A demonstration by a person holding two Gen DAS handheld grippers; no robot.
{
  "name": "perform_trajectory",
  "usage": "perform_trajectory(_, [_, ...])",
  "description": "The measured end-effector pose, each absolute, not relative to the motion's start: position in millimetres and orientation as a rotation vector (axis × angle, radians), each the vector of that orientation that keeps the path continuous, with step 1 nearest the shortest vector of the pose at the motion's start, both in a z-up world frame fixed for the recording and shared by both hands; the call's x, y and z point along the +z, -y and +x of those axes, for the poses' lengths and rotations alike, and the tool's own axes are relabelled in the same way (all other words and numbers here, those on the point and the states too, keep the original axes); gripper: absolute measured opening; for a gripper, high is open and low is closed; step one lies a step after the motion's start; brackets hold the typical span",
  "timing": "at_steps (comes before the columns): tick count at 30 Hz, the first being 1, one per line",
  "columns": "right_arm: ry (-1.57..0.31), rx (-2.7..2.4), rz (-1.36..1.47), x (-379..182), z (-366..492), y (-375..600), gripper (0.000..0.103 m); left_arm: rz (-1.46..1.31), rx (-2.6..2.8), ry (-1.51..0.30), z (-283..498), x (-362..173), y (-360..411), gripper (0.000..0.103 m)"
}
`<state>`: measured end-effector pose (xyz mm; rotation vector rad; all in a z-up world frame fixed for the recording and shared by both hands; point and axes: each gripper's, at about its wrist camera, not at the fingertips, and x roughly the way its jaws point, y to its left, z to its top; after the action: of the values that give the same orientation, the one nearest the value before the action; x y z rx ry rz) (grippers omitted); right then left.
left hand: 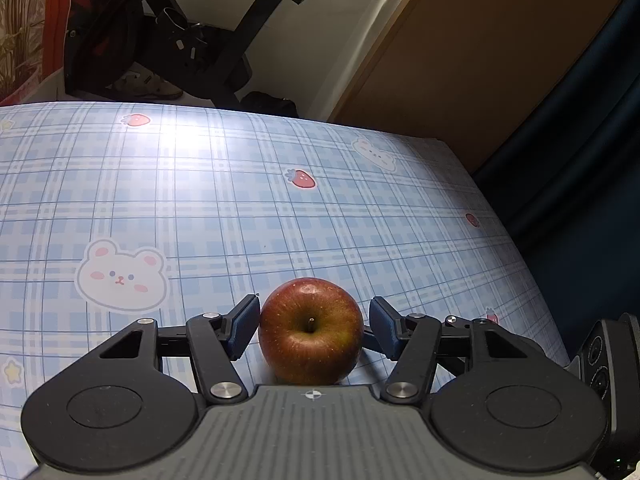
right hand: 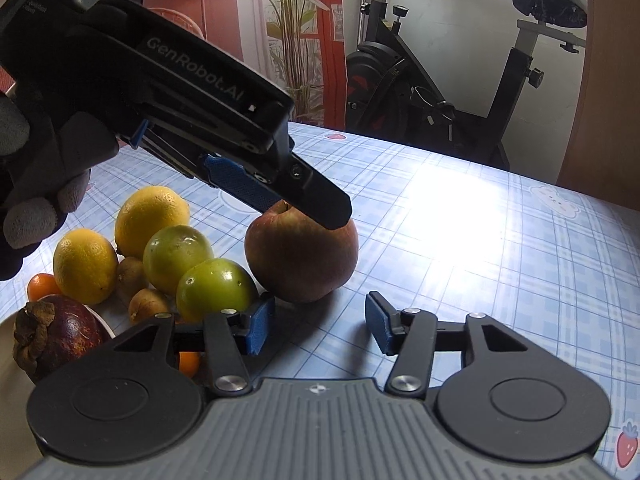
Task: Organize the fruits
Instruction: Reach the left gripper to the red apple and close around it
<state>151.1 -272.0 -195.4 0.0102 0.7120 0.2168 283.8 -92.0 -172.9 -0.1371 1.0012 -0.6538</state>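
A red apple [left hand: 310,344] stands stem-up on the blue plaid tablecloth [left hand: 240,208]. My left gripper [left hand: 316,320] is open around it, with a narrow gap at the right pad [left hand: 382,326]. In the right wrist view the left gripper [right hand: 288,204] reaches down from the upper left over the apple [right hand: 300,260]. My right gripper [right hand: 320,326] is open just in front of the apple, nothing between its pads. Left of the apple lie two lemons [right hand: 152,216], two green fruits [right hand: 216,288], small brown fruits [right hand: 148,304] and a small orange [right hand: 42,284]. A mangosteen [right hand: 60,336] sits on a white dish [right hand: 8,360].
A gloved hand [right hand: 40,184] holds the left gripper. An exercise bike [right hand: 440,92] stands beyond the table's far edge. The table's right edge [left hand: 520,240] drops off beside a dark blue curtain. Bare cloth stretches right of the apple [right hand: 480,240].
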Motion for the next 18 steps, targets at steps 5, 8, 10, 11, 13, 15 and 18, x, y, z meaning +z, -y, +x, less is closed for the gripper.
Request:
perform_trajectory(5, [-0.708, 0.224, 0.006, -194, 150, 271, 0.054, -0.16, -0.644, -1.003, 289, -173, 91, 0.062])
perform_trajectory(8, [-0.713, 0.227, 0.004, -195, 150, 271, 0.054, -0.149, -0.662, -0.989, 290, -168, 97, 0.058])
perform_trajectory(10, [-0.714, 0.229, 0.006, -194, 150, 272, 0.054, -0.141, -0.679, -0.985, 291, -165, 101, 0.058])
perform_trajectory(11, [-0.715, 0.23, 0.006, -194, 150, 272, 0.054, -0.136, -0.684, -0.985, 291, -164, 103, 0.058])
perform_trajectory(13, [-0.714, 0.231, 0.008, -194, 150, 272, 0.054, -0.123, -0.696, -0.98, 291, -162, 107, 0.058])
perform_trajectory(15, [-0.712, 0.231, 0.009, -194, 150, 273, 0.055, -0.127, -0.705, -0.977, 292, -162, 107, 0.058])
perform_trajectory(18, [-0.707, 0.23, 0.008, -194, 151, 274, 0.058, -0.138, -0.726, -0.978, 292, -163, 108, 0.056])
